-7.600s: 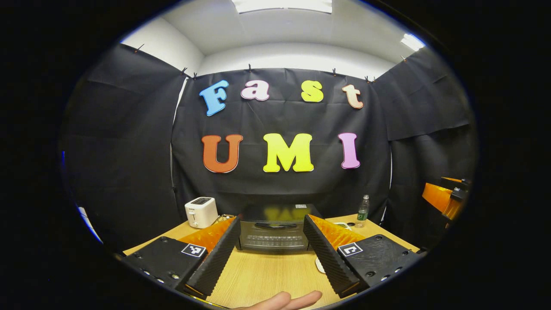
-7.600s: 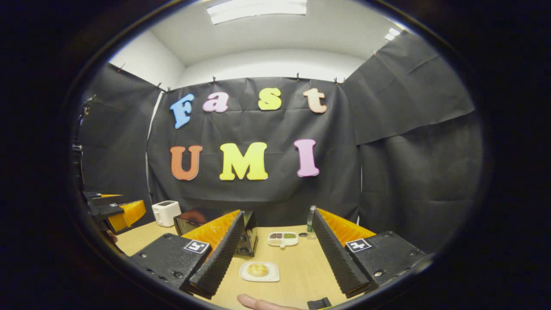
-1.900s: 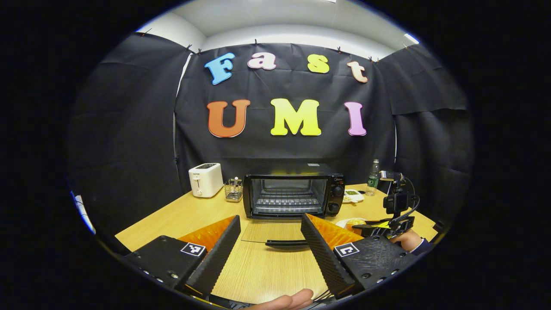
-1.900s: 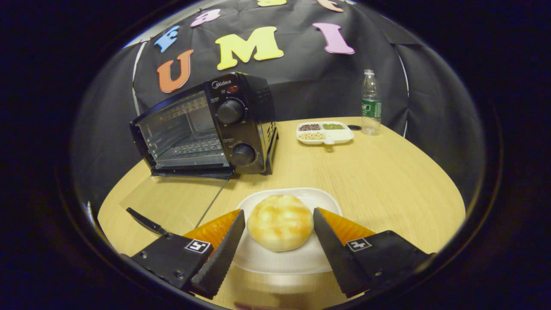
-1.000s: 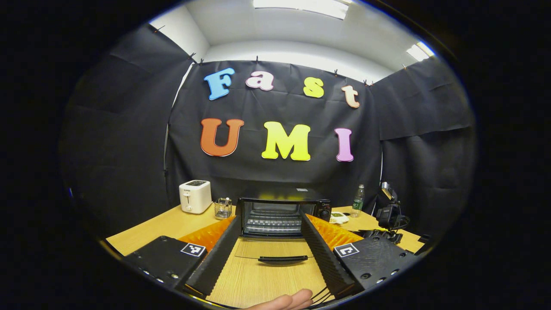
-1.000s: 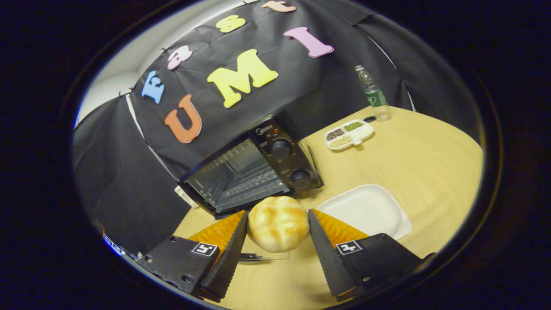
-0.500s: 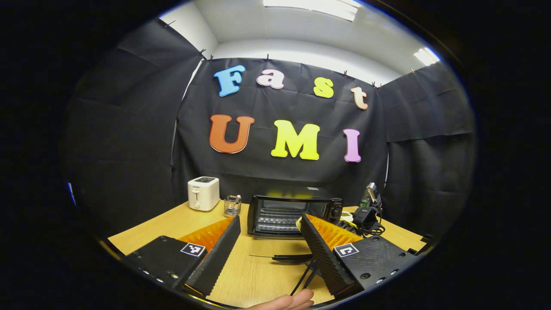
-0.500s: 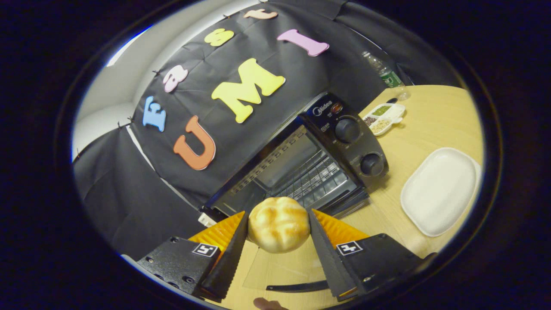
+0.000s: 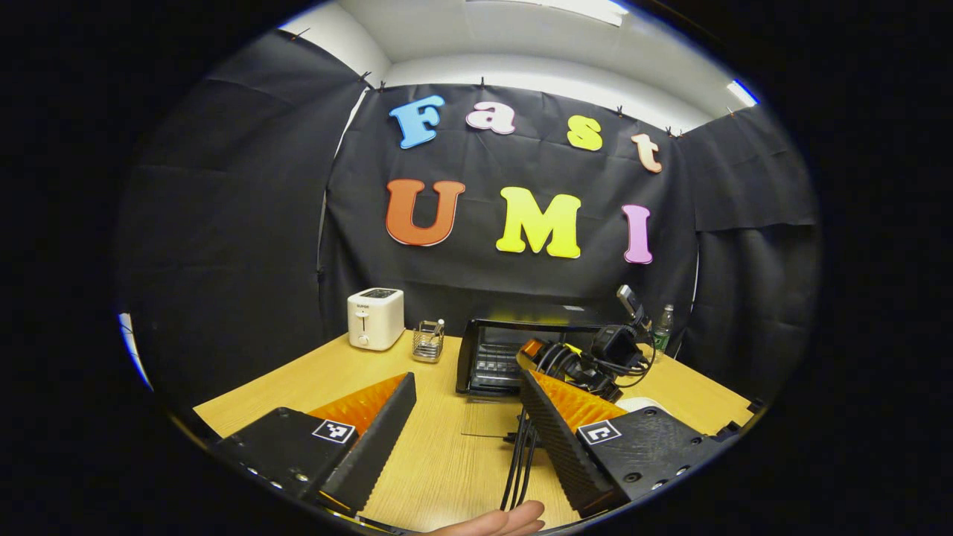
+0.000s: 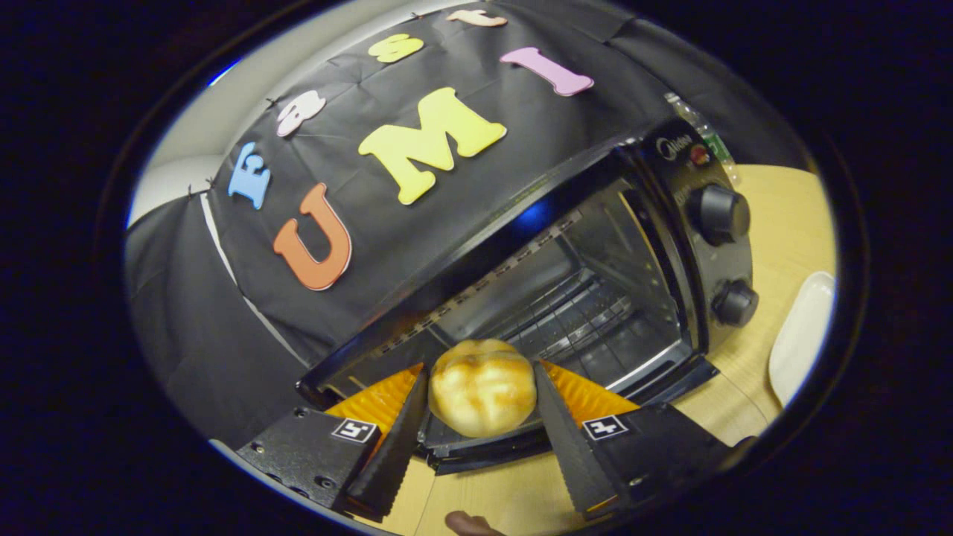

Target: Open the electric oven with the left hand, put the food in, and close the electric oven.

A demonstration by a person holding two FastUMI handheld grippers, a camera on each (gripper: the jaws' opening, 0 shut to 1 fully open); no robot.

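1. The right claw (image 10: 480,439) is clamped on a round, golden-brown bread bun (image 10: 482,397); both fingers press against its sides and hold it clear of the worktop.
2. In the right gripper view the bun sits right at the mouth of the black electric oven (image 10: 595,246), in front of the wire rack (image 10: 588,316) inside the cavity. Whether it has crossed the threshold cannot be told.
3. The oven is open. Its two round black knobs (image 10: 721,214) sit one above the other on the control panel at the right of the cavity.
4. An empty white rectangular plate (image 10: 800,346) lies on the light wooden worktop (image 10: 789,216), just beside the oven on the knob side.
5. The left claw (image 9: 465,450) has its fingers spread apart with nothing between them, hovering above the worktop some way in front of the oven.
6. In the left gripper view the right claw's body and its black cables (image 9: 588,361) are seen against the oven front.
7. A white two-slot toaster (image 9: 375,318) and a small wire-mesh holder (image 9: 427,341) stand on the worktop left of the oven; a clear plastic bottle (image 9: 663,325) stands to its right, near the wall.
8. A fingertip of the person's hand (image 9: 499,521) shows at the bottom edge of the left gripper view.
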